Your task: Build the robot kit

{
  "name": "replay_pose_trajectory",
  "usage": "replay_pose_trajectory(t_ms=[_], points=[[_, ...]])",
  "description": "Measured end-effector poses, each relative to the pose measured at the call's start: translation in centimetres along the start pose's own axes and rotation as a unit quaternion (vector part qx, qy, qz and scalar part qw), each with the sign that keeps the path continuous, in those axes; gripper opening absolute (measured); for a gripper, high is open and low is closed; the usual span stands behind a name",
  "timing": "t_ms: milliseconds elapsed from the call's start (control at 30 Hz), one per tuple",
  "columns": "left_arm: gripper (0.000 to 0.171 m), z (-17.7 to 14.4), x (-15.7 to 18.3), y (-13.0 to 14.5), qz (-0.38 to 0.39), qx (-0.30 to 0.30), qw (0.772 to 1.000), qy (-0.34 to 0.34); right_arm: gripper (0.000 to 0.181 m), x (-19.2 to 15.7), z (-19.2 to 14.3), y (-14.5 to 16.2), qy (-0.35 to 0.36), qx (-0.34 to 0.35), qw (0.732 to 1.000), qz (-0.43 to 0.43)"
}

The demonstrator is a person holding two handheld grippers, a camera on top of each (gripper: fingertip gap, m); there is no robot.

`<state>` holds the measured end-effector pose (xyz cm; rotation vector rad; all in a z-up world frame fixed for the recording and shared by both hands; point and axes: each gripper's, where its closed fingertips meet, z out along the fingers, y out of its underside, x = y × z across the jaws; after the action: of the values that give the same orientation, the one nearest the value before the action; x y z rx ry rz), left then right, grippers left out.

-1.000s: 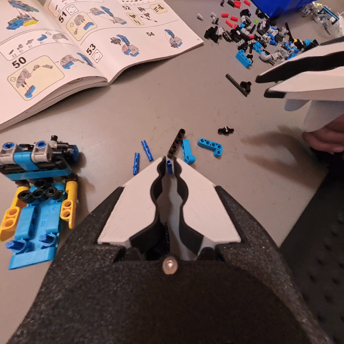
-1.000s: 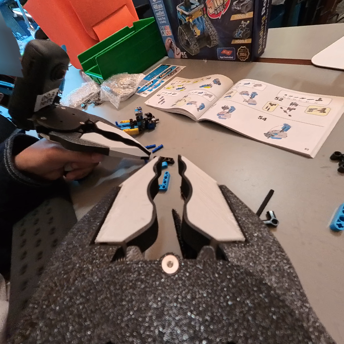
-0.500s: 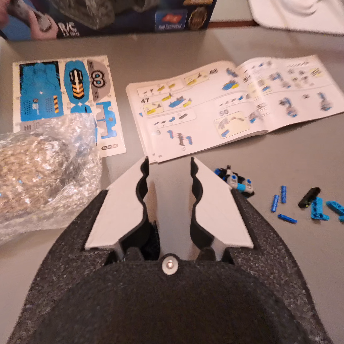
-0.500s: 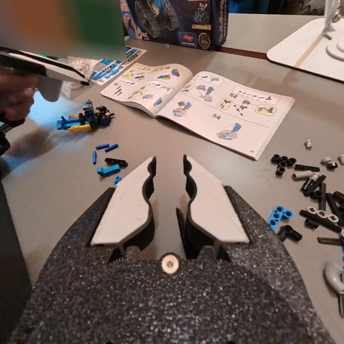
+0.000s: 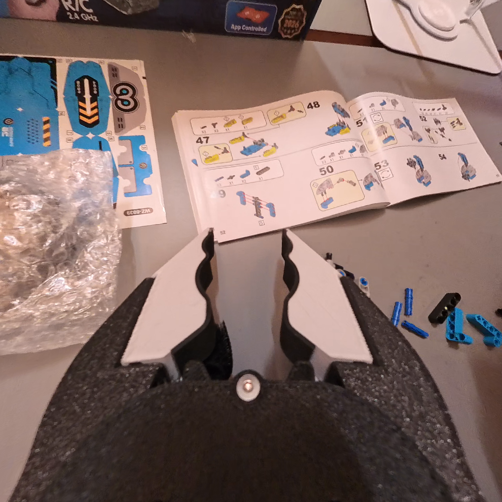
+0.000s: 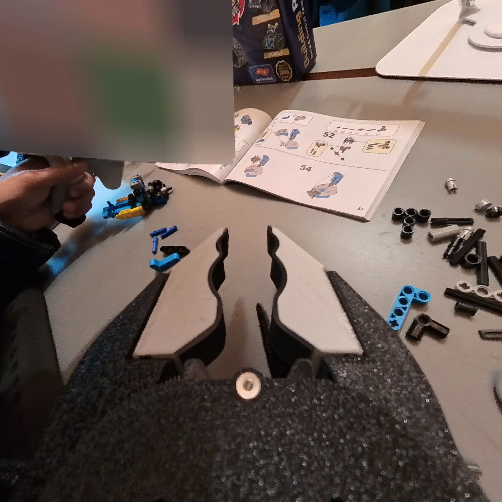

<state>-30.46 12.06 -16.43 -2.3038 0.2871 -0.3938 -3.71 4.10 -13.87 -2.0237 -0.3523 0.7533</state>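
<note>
My left gripper (image 5: 247, 233) is open and empty, held above the grey table just short of the near edge of an open instruction booklet (image 5: 320, 163). To its right lie blue pins (image 5: 407, 298), a black beam (image 5: 444, 307) and blue L-shaped beams (image 5: 456, 327). A part-built blue model (image 5: 345, 274) peeks out beside its right finger. My right gripper (image 6: 247, 231) is open and empty over bare table. To its left are the blue pins (image 6: 163, 233), the black beam (image 6: 173, 249), a blue L-beam (image 6: 164, 262) and the blue and yellow model (image 6: 138, 199).
A crumpled clear plastic bag (image 5: 51, 244) and a sticker sheet (image 5: 81, 127) lie left. A dark product box (image 5: 190, 16) and a white board (image 5: 434, 32) stand at the back. Loose black, grey and blue parts (image 6: 461, 260) crowd the right. A hand (image 6: 40, 195) holds the other gripper. My right fingertips sit around 30 cm from my left ones.
My left gripper let go of the small blue pin, opened, and swung left and up toward the booklet. My right gripper opened slightly and turned right toward the loose parts.
</note>
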Motion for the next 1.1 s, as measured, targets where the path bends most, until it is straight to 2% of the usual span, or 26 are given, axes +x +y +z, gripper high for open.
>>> replay_pose_trajectory(t_ms=[300,1100], points=[[0.050,0.2,-0.9,0.7,0.036,-0.003,0.999,-0.032,0.028,-0.1,0.3,0.2,-0.005,-0.003,1.000,0.007],[0.046,-0.1,-1.6,0.5,0.029,0.006,0.999,-0.043,0.026,-0.2,0.7,0.9,-0.009,-0.020,1.000,0.008]])
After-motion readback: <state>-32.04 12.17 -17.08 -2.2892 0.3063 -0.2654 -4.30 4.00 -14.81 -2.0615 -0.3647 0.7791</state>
